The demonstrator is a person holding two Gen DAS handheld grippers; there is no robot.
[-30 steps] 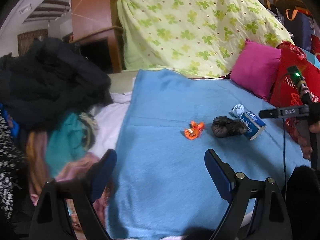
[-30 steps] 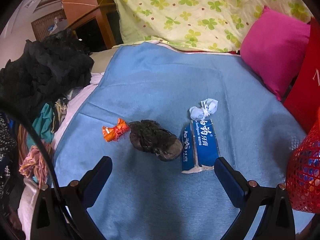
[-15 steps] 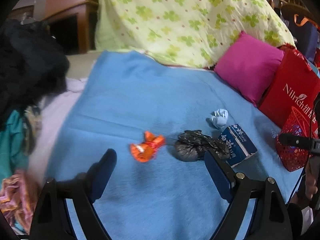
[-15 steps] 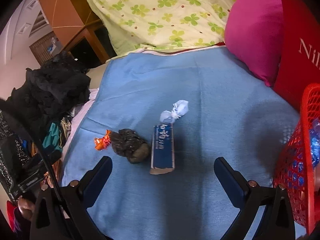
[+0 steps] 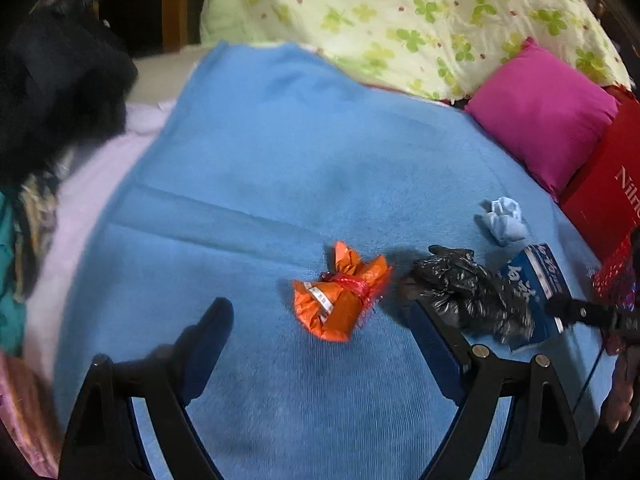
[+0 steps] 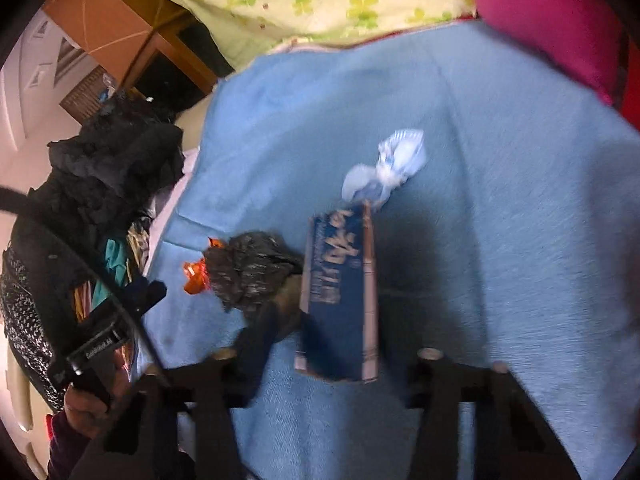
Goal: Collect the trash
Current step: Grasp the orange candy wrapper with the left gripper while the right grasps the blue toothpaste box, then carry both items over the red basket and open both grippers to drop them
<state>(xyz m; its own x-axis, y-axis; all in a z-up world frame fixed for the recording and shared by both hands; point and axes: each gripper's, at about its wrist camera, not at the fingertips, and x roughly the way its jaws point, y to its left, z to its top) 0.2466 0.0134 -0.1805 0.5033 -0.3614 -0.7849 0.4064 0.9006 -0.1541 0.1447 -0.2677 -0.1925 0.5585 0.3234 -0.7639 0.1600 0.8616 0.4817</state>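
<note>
1. Four pieces of trash lie in a row on the blue blanket (image 5: 280, 160) that covers the bed, toward its right edge.
2. From left to right they are an orange wrapper (image 5: 340, 300), a crumpled black bag (image 5: 464, 288) and a blue box (image 6: 340, 280). A pale blue twist of paper (image 6: 388, 168) lies at the box's far end.
3. The black bag touches the box's left side, and the orange wrapper is just beside the bag.
4. The left gripper (image 5: 318, 320) hangs low over the blanket with its jaws wide apart. The orange wrapper sits between the tips, touched by neither.
5. The right gripper (image 6: 340, 340) has just been closing its jaws with the near end of the blue box between them. Blur hides whether the pads press on it.
6. At the blanket's right edge stand a pink cushion (image 5: 540, 120) and a red bag (image 5: 608, 192), with a red mesh basket (image 5: 616, 280) nearer.
7. A clover-print quilt (image 5: 400, 12) is heaped at the far edge, and dark clothes (image 5: 52, 92) are piled off the left edge.
</note>
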